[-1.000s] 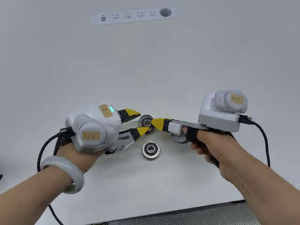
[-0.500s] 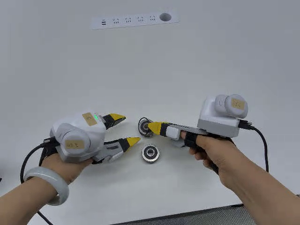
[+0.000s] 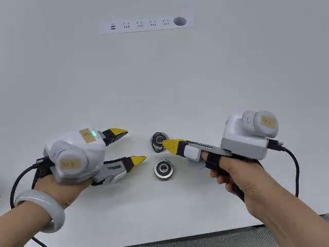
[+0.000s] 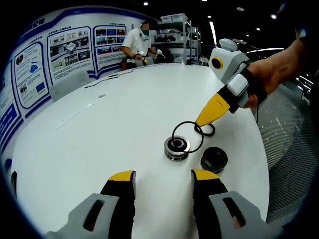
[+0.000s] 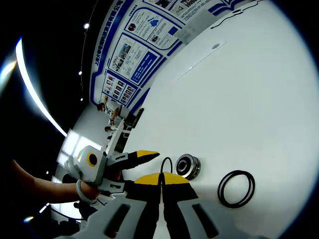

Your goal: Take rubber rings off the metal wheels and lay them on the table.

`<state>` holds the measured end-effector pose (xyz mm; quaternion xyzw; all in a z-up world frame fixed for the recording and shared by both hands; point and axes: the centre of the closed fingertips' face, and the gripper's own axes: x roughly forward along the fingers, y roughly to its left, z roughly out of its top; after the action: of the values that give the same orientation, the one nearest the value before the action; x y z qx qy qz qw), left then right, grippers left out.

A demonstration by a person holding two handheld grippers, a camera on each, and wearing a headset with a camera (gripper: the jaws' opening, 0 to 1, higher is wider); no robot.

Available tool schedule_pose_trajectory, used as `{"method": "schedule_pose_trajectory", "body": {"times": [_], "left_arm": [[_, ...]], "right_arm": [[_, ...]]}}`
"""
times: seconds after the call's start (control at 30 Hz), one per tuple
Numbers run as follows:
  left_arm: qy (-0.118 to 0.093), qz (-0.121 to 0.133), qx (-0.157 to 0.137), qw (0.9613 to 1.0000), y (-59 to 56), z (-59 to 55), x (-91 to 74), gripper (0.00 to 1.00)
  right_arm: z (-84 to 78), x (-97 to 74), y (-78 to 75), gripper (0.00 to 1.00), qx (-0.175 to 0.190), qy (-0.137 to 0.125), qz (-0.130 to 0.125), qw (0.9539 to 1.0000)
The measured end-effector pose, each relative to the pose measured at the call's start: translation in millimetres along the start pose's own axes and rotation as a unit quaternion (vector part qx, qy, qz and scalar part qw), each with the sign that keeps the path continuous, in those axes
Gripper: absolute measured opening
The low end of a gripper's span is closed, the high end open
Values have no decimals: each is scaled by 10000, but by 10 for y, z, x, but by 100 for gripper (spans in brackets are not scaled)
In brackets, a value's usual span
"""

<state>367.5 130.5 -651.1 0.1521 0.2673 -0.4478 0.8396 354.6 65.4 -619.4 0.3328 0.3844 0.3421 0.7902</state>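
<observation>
**Right gripper** (image 3: 168, 145): jaws are together, pinching a thin black rubber ring (image 4: 173, 134). The loop stands out from the tips toward the left gripper (image 3: 128, 146) and overlaps the far metal wheel (image 3: 159, 140). Whether it is wholly free of that wheel cannot be told.

**Left gripper:** jaws are apart and empty, pointing at the wheels from the left, clear of both.

**Near wheel** (image 3: 164, 169): lies just beside the far one.

**Loose ring** (image 5: 219, 189): lies flat on the table (image 3: 205, 77).

Laying down the pinched ring falls, by judgement, to the right gripper.

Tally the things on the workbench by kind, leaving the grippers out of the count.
Metal wheels: 2
Rubber rings: 2, one pinched in the right gripper
Power strip: 1
Total: 5
</observation>
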Motion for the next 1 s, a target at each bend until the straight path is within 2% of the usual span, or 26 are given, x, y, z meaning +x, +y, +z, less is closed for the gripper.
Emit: {"method": "schedule_pose_trajectory", "body": {"times": [0.17,0.4,0.73,0.83,1.0], "left_arm": [[0,34,-59,10000,9,-19,-39,47],[28,65,-110,9999,6,-53,-62,47],[51,100,-180,9998,11,-77,-78,45],[21,151,-276,9995,19,-71,-100,45],[49,174,-303,9994,6,-92,-137,45]], "right_arm": [[2,-145,-82,2,72,-104,-115,9999],[-1,-360,-308,2,245,-247,-396,9986],[-31,-489,-486,2,267,-315,-789,9960],[-74,-503,-541,2,12,-192,-970,9951],[-97,-505,-573,5,-266,-87,-1060,9940]]}}
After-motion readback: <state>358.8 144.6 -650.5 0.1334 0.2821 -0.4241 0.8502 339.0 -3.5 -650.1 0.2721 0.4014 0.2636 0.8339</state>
